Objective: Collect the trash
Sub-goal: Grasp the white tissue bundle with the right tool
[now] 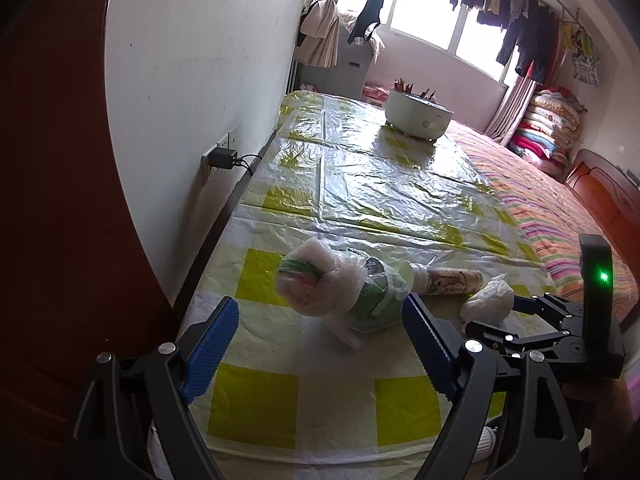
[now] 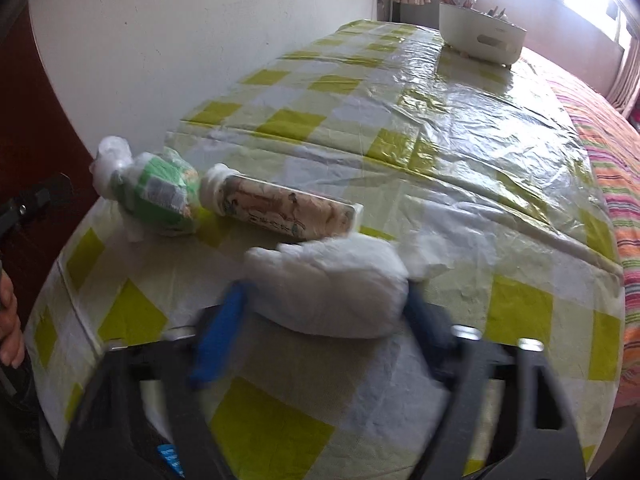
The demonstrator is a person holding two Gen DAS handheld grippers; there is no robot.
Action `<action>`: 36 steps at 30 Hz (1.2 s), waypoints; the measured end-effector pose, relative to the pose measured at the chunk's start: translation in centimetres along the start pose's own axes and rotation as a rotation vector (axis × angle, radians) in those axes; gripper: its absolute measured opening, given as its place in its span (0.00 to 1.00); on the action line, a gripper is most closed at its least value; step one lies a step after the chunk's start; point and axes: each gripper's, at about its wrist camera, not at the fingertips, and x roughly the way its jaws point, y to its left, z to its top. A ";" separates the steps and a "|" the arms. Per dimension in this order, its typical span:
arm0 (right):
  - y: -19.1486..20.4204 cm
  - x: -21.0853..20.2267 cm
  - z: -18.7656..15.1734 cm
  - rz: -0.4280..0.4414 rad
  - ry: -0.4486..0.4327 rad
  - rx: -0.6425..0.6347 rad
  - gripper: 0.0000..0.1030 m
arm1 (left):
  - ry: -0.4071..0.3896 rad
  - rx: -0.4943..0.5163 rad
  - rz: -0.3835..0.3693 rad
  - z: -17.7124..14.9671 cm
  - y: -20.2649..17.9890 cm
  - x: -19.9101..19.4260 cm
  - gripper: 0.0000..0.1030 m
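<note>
On the yellow-checked plastic sheet [image 1: 360,184] lie three pieces of trash. A green package wrapped in a clear bag [image 1: 344,288] [image 2: 160,196] sits just ahead of my left gripper [image 1: 320,308], whose blue pads stand wide apart and touch nothing. To its right lies a beige printed tube pack [image 1: 448,282] [image 2: 288,208]. A crumpled white bag [image 1: 488,300] [image 2: 332,292] fills the gap of my right gripper [image 2: 326,304]; the blurred blue pads meet it on both sides. The right gripper's black body [image 1: 560,328] shows in the left wrist view.
A white pot [image 1: 418,114] [image 2: 480,36] holding sticks stands at the far end of the sheet. A charger [image 1: 222,158] is plugged into the left wall. Dark wood [image 1: 48,200] rises at the left, a striped bedcover [image 1: 560,232] runs along the right, and a hand [image 2: 10,320] shows at the left edge.
</note>
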 end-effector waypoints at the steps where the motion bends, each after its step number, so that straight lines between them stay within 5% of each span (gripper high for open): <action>1: -0.4 -0.3 0.0 -0.002 -0.008 0.010 0.46 | 0.003 -0.003 -0.002 0.0 0.0 0.1 0.79; 6: -1.7 -2.0 -0.5 0.035 -0.054 0.075 0.34 | 0.017 -0.016 -0.013 0.1 -0.1 0.7 0.79; 18: -0.6 -8.5 -2.5 0.152 -0.218 0.152 0.33 | 0.036 -0.023 -0.013 0.4 0.0 2.0 0.79; 31: 0.1 -9.4 -3.7 0.218 -0.247 0.150 0.34 | 0.019 -0.163 -0.034 1.5 1.1 3.9 0.78; 36: -0.6 -9.9 -3.8 0.219 -0.261 0.175 0.35 | 0.064 -0.193 -0.050 1.2 1.7 4.9 0.55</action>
